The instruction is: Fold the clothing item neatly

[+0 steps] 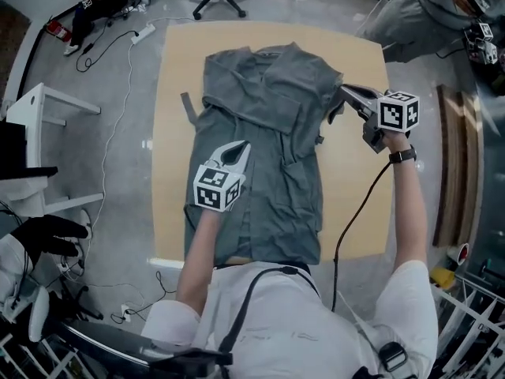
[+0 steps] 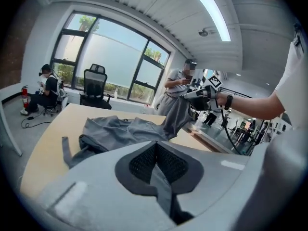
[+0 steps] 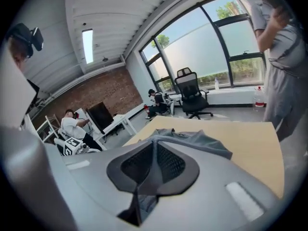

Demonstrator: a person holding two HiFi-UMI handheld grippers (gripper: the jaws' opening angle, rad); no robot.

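Surface [image 1: 175, 93] is carrying a likely soft, limp shirt [image 1: 268, 93]; left gripper [image 1: 241, 148] is pinching its middle, right gripper [image 1: 347, 93] is pinching the sleeve edge.

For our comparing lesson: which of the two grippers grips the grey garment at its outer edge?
The right gripper: shut on the garment at its side edge, holding it up off the table. The left gripper pinches cloth over the garment's middle.
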